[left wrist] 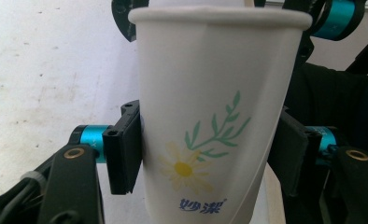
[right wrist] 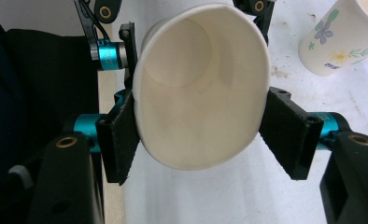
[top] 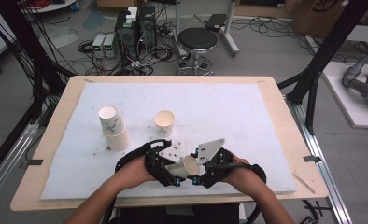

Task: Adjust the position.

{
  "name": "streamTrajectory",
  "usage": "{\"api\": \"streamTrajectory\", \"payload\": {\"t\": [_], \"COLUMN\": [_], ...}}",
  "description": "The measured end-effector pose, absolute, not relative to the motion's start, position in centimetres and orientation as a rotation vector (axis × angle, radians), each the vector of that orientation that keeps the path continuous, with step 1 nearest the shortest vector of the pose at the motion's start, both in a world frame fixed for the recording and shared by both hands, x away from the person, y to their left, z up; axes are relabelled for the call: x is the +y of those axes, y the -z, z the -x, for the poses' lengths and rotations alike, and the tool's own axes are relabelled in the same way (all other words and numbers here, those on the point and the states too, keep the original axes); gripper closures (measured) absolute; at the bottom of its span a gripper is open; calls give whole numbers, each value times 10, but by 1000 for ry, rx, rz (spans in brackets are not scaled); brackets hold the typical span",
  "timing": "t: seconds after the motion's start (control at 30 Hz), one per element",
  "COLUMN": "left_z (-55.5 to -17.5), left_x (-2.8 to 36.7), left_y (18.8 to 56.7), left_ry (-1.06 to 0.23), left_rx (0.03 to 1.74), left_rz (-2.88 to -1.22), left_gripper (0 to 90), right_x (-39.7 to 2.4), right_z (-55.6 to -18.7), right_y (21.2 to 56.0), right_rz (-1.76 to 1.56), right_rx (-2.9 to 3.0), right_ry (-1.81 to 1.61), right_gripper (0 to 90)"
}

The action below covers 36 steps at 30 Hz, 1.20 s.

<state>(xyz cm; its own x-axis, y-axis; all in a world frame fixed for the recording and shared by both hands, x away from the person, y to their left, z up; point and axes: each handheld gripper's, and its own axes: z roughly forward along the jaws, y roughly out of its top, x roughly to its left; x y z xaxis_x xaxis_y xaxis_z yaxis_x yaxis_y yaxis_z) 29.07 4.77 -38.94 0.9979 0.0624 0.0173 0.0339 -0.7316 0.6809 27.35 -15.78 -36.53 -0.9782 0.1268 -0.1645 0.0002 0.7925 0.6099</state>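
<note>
- Where my forearms come in at the near edge of the desk (top: 275, 98), I see both hands meeting over the white mat (top: 229, 112), each holding a hand-held gripper.
- My left hand-held gripper (top: 175, 172) has its jaws closed against the sides of a paper cup (top: 190, 165); in its own view the cup (left wrist: 215, 116) stands between the two black jaws, pressed on both sides, with a daisy, a green sprig and blue lettering on its wall.
- My right hand-held gripper (top: 201, 173) has its jaws on the same cup near the rim; in its view the cup (right wrist: 201, 93) faces me mouth-on, its rim squeezed into an oval between the two pads (right wrist: 119, 140), and the other gripper's jaws show behind it.
- From above, that cup lies tilted on its side between the two grippers, just above the mat near the front edge, its mouth turned toward the right gripper.
- Farther out, a single paper cup (top: 164, 122) stands upright and open on the mat, near the middle.
- To its left, a stack of paper cups (top: 113, 128) stands on the mat, leaning slightly.
- Beyond the desk, on the floor, I make out a round black stool (top: 197, 42), some electronic boxes (top: 135, 28) and a tangle of cables (top: 102, 60).
</note>
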Motion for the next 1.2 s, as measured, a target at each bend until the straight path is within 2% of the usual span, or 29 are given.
{"api": "streamTrajectory", "payload": {"t": [0.13, 0.37, 0.77, 1.2], "left_z": [-291, -292, -295, -294], "left_x": [48, 49, 66, 91], "left_y": [392, 397, 407, 423], "left_ry": [-36, -20, -4, -76], "left_rx": [79, 109, 234, 383], "left_rz": [-2375, -2336, -2182, -1957], "left_gripper": [347, 327, 318, 315], "right_x": [-158, -166, -209, -252], "right_z": [-274, -278, -274, -266], "right_y": [365, 368, 368, 391], "right_rz": [-100, -200, -396, -624], "right_rx": [2787, 2766, 2641, 2460], "right_ry": [-956, -1105, -1396, -1510], "right_gripper": [311, 224, 222, 222]}}
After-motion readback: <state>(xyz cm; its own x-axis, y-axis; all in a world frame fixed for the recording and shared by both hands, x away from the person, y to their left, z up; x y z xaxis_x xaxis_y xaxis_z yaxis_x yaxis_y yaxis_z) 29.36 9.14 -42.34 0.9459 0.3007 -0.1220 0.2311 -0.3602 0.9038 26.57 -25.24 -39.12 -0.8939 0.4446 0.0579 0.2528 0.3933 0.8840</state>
